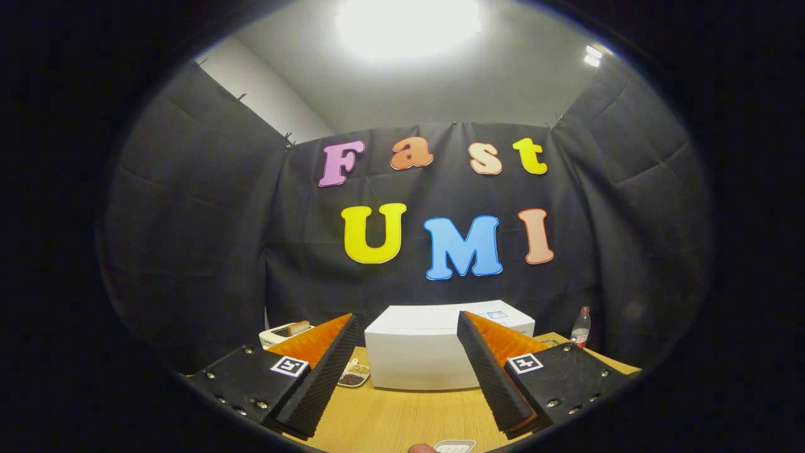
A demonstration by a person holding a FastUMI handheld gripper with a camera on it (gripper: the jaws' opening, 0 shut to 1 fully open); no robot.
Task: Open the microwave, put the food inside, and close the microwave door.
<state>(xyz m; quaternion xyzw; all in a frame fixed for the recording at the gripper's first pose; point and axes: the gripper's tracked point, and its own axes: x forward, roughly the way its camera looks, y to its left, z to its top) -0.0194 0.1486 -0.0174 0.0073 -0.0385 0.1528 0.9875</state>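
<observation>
One microwave (434, 352) sits broadside to you, long axis running across the table (402, 418). It lies beyond your gripper (407, 328), whose fingers are spread, gripping nothing.

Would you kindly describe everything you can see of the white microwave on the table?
The microwave is a plain white box with smooth, matte-looking faces and rounded edges, standing upright on the wooden table. It looks closed; no handle, window or controls can be made out on the face shown. A small label sits on its top near the back corner. It stands beyond the open gripper, framed between the two fingers, which do not touch it. A small divided dish lies beside its lower corner; whether they touch cannot be told.
</observation>
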